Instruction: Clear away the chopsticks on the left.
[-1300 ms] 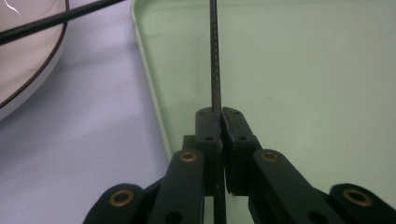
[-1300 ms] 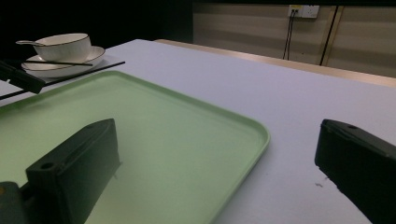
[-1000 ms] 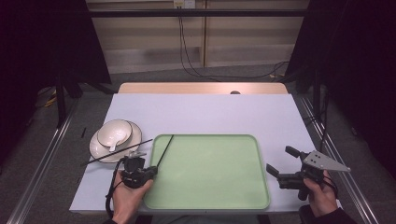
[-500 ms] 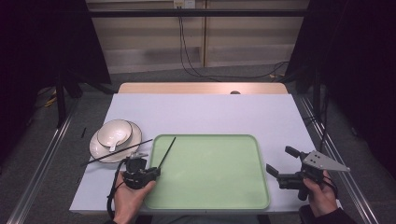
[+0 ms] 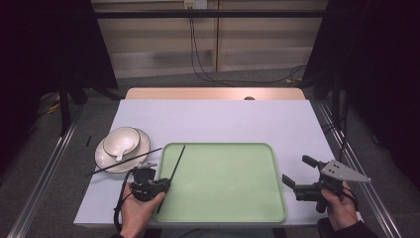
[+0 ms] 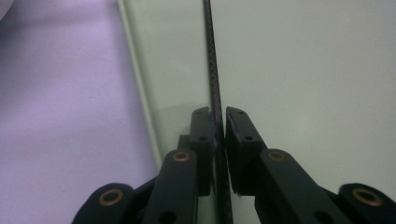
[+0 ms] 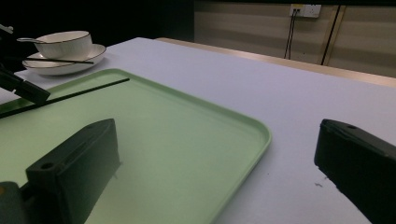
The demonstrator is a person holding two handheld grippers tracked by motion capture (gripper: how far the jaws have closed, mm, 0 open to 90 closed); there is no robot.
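My left gripper [image 5: 165, 185] [image 6: 221, 114] is shut on a thin black chopstick [image 5: 177, 161] [image 6: 211, 56] over the left part of the green tray [image 5: 277, 163] [image 6: 303, 70]. Its jaws have just closed a little further on the stick. The chopstick slants from the tray's near left edge toward its far left corner. A second black chopstick [image 5: 124, 162] [image 7: 51, 59] lies across the white plate [image 5: 105, 159] that carries a white bowl [image 5: 121, 140] [image 7: 63, 44] with a spoon. My right gripper [image 5: 297, 168] [image 7: 217, 140] stands open and bare just right of the tray.
The tray and the plate rest on a pale table cover [image 5: 218, 121]. A wooden strip [image 5: 213, 93] edges the far side. Metal rails [image 5: 49, 163] run along both sides of the table, and cables [image 5: 198, 64] hang at the back wall.
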